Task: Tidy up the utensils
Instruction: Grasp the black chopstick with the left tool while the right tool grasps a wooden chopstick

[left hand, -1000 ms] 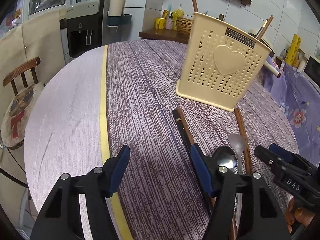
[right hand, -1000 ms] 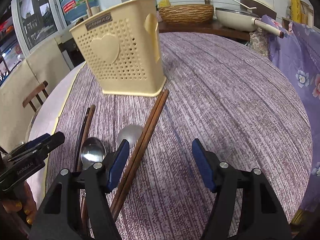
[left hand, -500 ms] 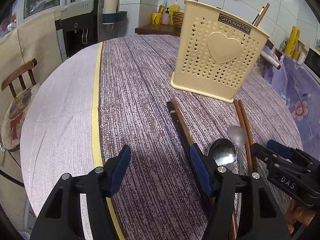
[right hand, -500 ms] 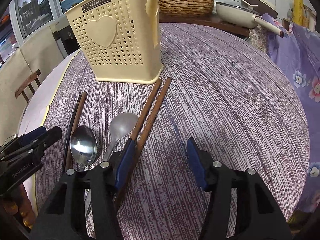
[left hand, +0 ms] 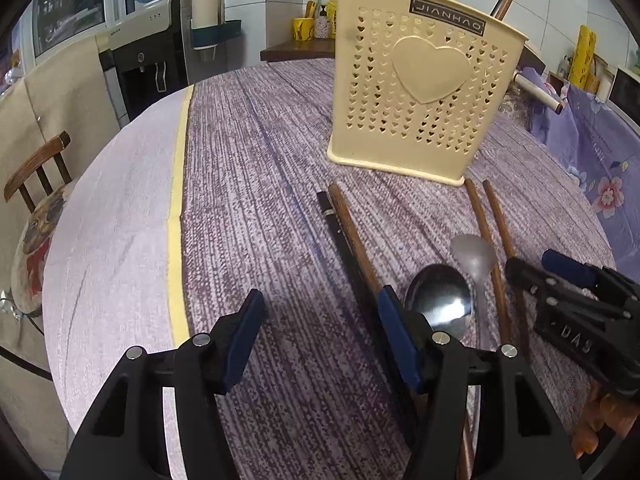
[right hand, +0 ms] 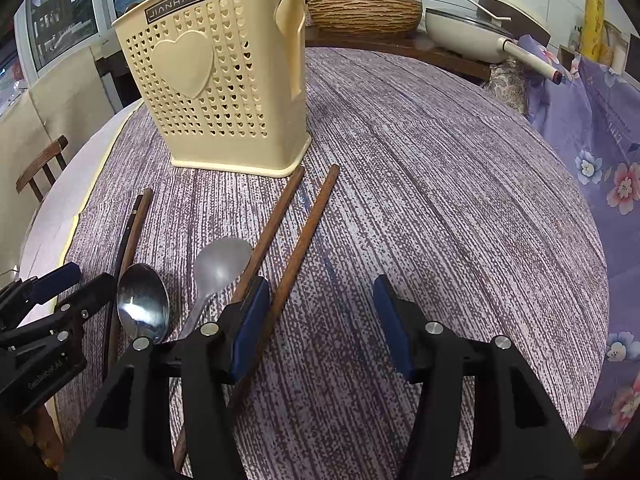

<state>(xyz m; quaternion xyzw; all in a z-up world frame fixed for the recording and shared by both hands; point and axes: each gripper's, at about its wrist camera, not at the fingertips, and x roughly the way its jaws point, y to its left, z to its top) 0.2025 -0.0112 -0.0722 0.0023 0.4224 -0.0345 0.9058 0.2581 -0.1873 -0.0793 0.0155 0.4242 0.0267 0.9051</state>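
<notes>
- Both grippers have come closer to the cream holder over the last second: it now looms larger in each wrist view, and the loose utensils have slid nearer the bottom of the frames.
- "JIANHAO" reads on a dark plate at the top of the cream utensil holder [left hand: 424, 80]; the right gripper [right hand: 318, 320] shows "DAS" on its body in the left wrist view, and the left gripper [left hand: 320, 336] carries small lettering in the right wrist view that is too small to read surely.
- That holder is perforated with little heart holes, has a raised heart on its face, stands upright, and already has brown sticks poking from its top.
- On the table [right hand: 460, 200], in front of the holder: a shiny metal spoon [right hand: 142, 304], a dull grey spoon [right hand: 218, 266] just beside it, two brown chopsticks [right hand: 308, 228] side by side to their right, and a dark chopstick pair [left hand: 348, 236] to their left.
- Left jaws stand wide and hold nothing; right jaws stand wide too, with one brown chopstick lying between them, not gripped.
- Purple streaked cloth covers the round table, with a yellow stripe [left hand: 178, 200] at its edge.
- Around it: a water dispenser [left hand: 148, 64], a wooden chair [left hand: 36, 168], a wicker basket [right hand: 362, 10], a white pan [right hand: 468, 34].
</notes>
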